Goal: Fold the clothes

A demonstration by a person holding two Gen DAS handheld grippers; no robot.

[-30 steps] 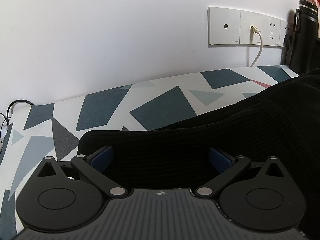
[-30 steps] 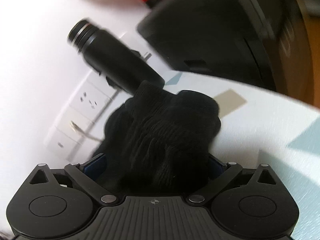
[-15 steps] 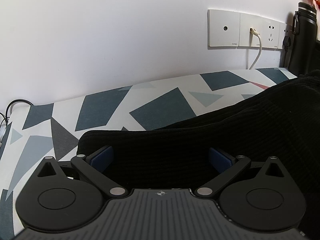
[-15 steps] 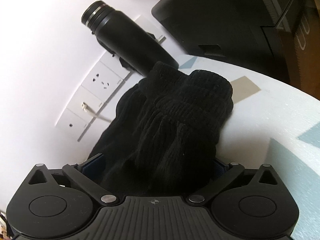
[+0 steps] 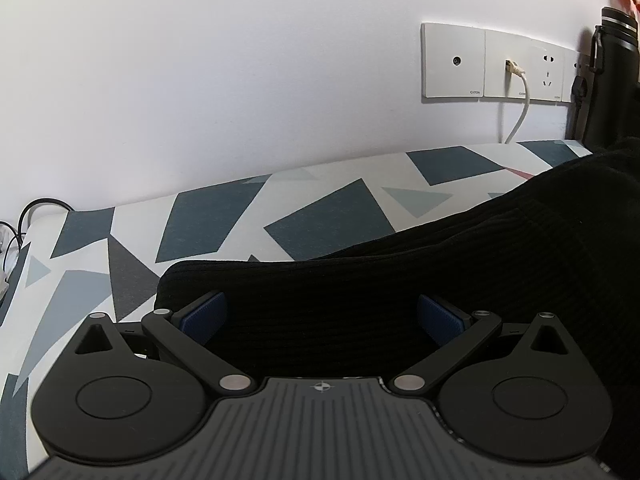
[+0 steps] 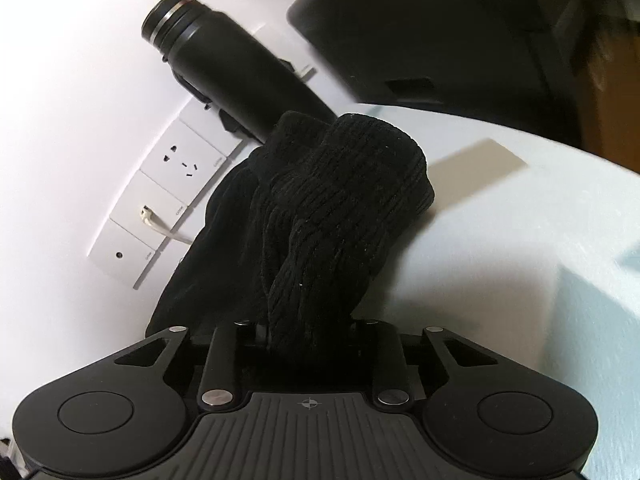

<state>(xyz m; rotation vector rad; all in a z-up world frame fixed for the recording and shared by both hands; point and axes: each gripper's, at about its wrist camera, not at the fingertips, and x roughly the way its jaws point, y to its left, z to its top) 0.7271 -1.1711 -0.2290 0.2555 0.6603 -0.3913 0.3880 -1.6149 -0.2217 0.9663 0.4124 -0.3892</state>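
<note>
Since the earlier frames, the right gripper [image 6: 308, 330] has gone from jaws spread wide around the black knitted garment [image 6: 336, 216] to jaws that have just been closing, and now they pinch a bunched end of the knit between them. Its camera view has also tilted a little, so the black flask [image 6: 224, 76] and the wall sockets [image 6: 160, 204] sit differently in the picture.

On the other side nothing has shifted: the left gripper [image 5: 320, 316] has its jaws wide open, blue pads [image 5: 204, 314] apart, straddling the rounded edge of the same garment without pressing on it. From there the knit runs off to the right across the surface [image 5: 320, 216] with its cloth of grey and blue shapes, towards the flask by the wall.

The step in hand looks like securing both ends before a fold. To do it well, the left jaws should probably close on the full thickness of that edge, not only the top layer. Both hands would then lift together, keeping the knit lightly taut so it does not sag or twist, and stay clear of the flask and the plugged cable [image 5: 520, 108].
</note>
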